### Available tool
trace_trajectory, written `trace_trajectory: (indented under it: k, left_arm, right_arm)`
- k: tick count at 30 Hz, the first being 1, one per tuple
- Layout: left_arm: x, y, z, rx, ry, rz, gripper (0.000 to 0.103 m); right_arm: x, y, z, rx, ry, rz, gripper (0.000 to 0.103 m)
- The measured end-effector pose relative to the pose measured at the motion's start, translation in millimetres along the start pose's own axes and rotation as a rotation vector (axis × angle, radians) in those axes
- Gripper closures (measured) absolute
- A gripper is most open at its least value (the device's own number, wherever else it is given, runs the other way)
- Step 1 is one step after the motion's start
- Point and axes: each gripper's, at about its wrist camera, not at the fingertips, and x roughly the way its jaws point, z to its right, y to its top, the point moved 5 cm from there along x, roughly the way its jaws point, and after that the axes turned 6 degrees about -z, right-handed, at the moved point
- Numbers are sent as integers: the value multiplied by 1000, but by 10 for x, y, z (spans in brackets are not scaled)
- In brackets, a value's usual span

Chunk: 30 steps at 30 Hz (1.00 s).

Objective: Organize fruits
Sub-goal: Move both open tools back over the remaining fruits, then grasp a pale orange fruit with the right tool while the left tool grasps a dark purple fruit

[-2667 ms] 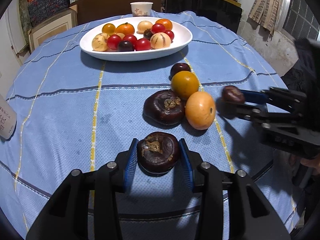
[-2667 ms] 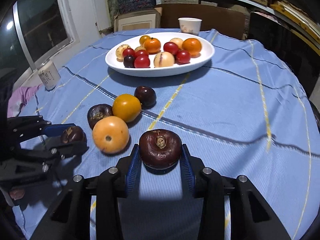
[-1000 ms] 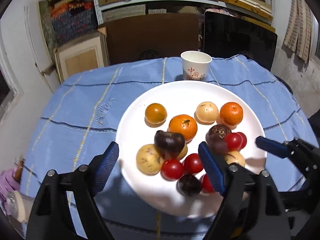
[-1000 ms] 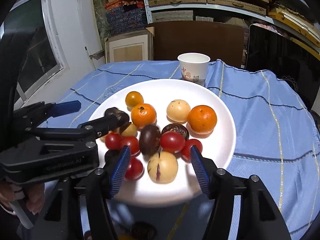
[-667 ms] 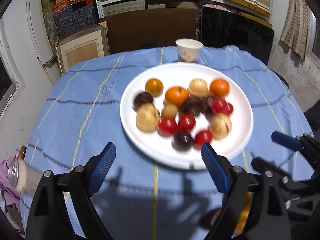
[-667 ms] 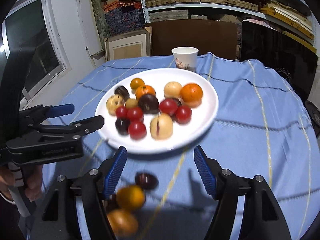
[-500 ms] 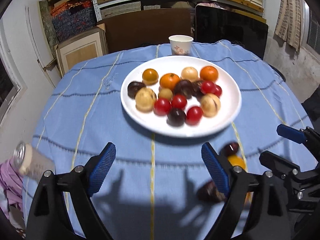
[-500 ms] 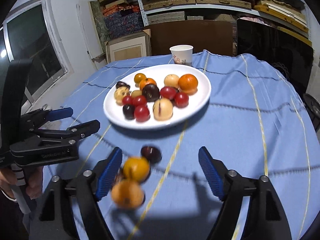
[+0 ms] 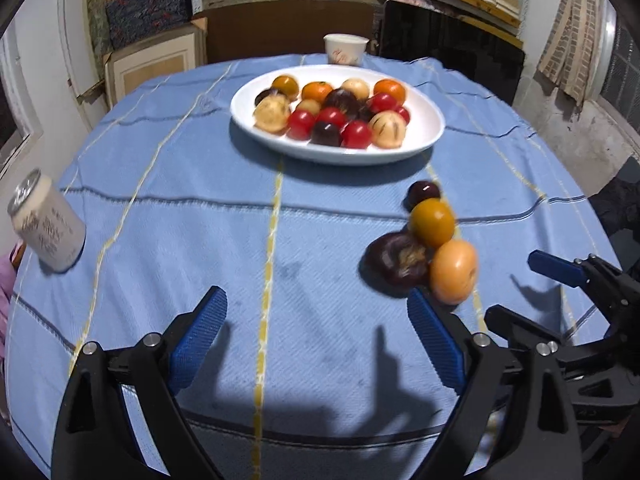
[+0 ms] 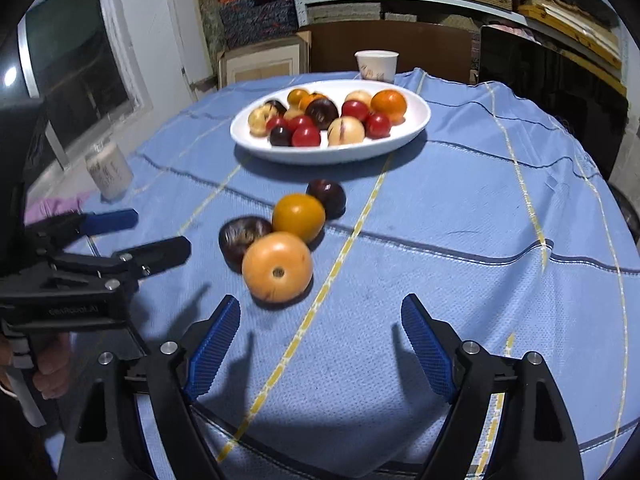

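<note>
A white plate point(image 9: 340, 154) point(image 10: 320, 157) at the far middle of the blue cloth holds several red, orange, pale and dark fruits. Four loose fruits lie nearer: a small dark plum point(image 9: 423, 192) point(image 10: 326, 196), a yellow-orange fruit point(image 9: 432, 222) point(image 10: 299, 216), a wrinkled dark brown fruit point(image 9: 396, 258) point(image 10: 242, 236) and a pale orange fruit point(image 9: 454, 272) point(image 10: 277, 266). My left gripper point(image 9: 318, 340) point(image 10: 156, 234) hangs over bare cloth left of them, its jaws opening and empty. My right gripper point(image 10: 320, 346) point(image 9: 524, 294) sits just short of the pale orange fruit, its jaws opening and empty.
A pale drink can point(image 9: 46, 226) point(image 10: 108, 174) stands at the table's left edge. A paper cup point(image 9: 346, 49) point(image 10: 377, 65) stands behind the plate. Shelves, cardboard and a dark screen lie beyond the table. A hand point(image 10: 48, 376) holds the left gripper.
Each gripper held a dark fruit earlier; those fruits now lie on the plate. Both grippers have drawn back from over the plate to the near side of the table, with wider jaws.
</note>
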Motion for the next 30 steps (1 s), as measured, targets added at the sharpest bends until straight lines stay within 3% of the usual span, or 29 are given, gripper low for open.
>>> trace_trajectory:
  k: [7,14,16,18,20,25,30]
  left_arm:
    - [98,-40,-258,-95,-50,-6,13]
    - [182,-59,-259,-93,-78,-17,13]
    - [172,-59,-251,-89,-80,-15,13]
    - [174,-61,-241,-86,-81,-20,13]
    - [180,-64,-233,-82,-78,-22,13]
    - [179,-63,-180,-63,-67,-30,13]
    - [210,-77,66,23,-33,-43,13]
  right_arm:
    - [142,-37,-139,-41,0,-31,19]
    - [289,63,-251,-67,-16,-44,20]
    - [317,100,-276,-73,-22,-41,27]
    - [352,132,-291,-75,-20,-42,51]
    - [345,145,-299,-87,-25,-37,59]
    - [246,103,-168,-35,17,-15,59]
    - [99,-3,190,93,69,23,59]
